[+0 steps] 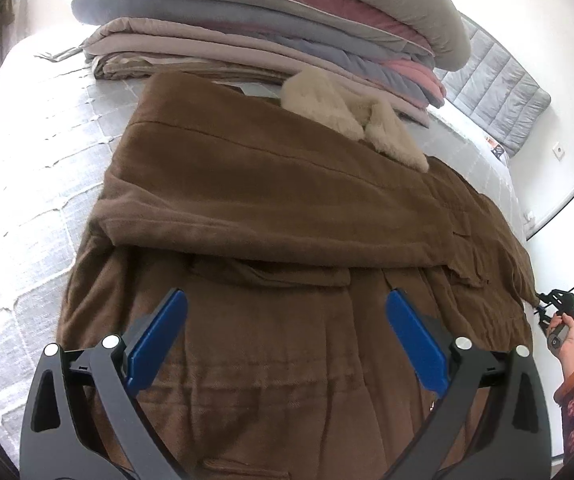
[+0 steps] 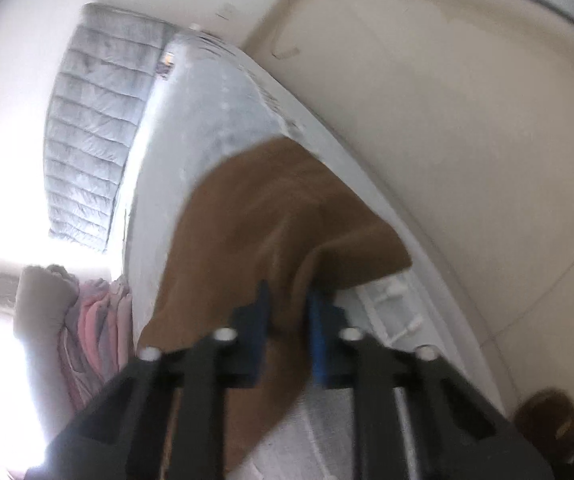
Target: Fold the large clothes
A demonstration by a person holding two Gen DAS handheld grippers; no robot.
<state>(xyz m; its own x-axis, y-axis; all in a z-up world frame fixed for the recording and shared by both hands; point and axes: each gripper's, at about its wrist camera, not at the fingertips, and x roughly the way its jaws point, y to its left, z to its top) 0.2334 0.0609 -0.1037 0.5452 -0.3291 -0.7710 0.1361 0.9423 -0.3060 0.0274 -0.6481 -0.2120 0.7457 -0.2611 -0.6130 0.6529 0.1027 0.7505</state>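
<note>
A large brown coat (image 1: 287,208) with a cream fleece collar (image 1: 351,116) lies spread on the bed, one side folded across its middle. My left gripper (image 1: 287,320) hovers open above the coat's lower part, its blue pads (image 1: 159,340) wide apart with nothing between them. In the left wrist view my right gripper (image 1: 543,304) is small at the coat's right edge, held by a hand in a patterned sleeve. The right wrist view is blurred and tilted. There my right gripper (image 2: 289,304) is shut on a pinched fold of the brown coat (image 2: 279,216) at the bed's edge.
A tall stack of folded blankets (image 1: 271,28) fills the far end of the bed. The white quilted bedspread (image 1: 35,200) surrounds the coat. A grey padded headboard (image 1: 495,88) stands at the far right, and pale floor (image 2: 467,160) lies beside the bed.
</note>
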